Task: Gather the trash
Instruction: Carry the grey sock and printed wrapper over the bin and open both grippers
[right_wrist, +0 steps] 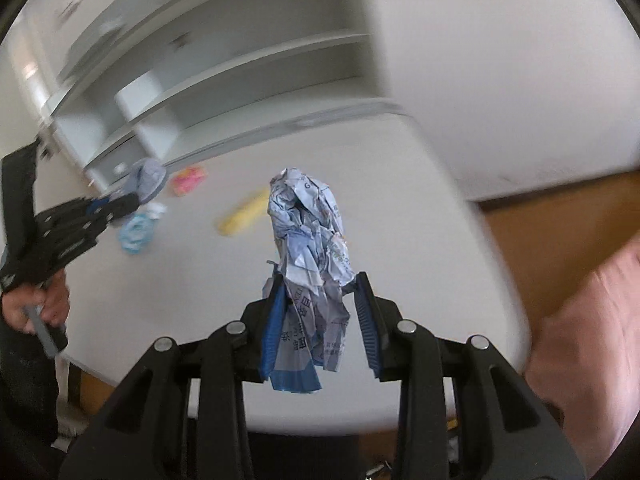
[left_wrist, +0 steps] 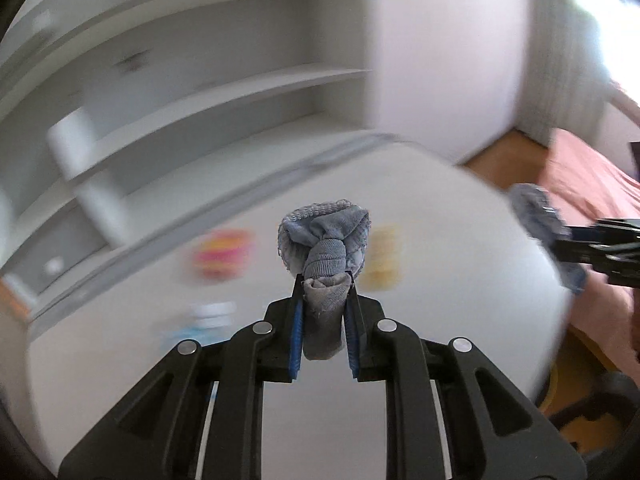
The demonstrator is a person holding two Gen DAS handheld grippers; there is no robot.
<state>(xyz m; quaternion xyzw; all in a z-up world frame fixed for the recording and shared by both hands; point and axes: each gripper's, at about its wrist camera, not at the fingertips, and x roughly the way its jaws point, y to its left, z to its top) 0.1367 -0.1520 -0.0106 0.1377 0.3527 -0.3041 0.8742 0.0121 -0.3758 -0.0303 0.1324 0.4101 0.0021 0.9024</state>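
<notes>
Closest to the left wrist camera, the left gripper (left_wrist: 324, 280) is seen clamped on a grey cloth wad (left_wrist: 325, 248), a knotted, sock-like bundle held by its lower tail, with the bulk standing clear above the pads. Closest to the right wrist camera, the right gripper (right_wrist: 320, 280) is seen closed on a crumpled paper (right_wrist: 310, 232), printed in blue, pinched low so that the ball rises above the jaws and a loose flap hangs below. Both pieces are judged light and soft; the cloth can be squeezed anywhere, while the paper is likely to tear or slip if taken by a thin flap, so its dense middle is the better hold. Beyond, on the white table (right_wrist: 400, 208), more litter is left lying: a yellow wrapper (right_wrist: 242, 214), a pink wrapper (right_wrist: 188, 178) and a pale blue scrap (right_wrist: 138, 232), all blurred. Farther back, white shelves (left_wrist: 224, 92) are seen. No bin is shown in either view.
</notes>
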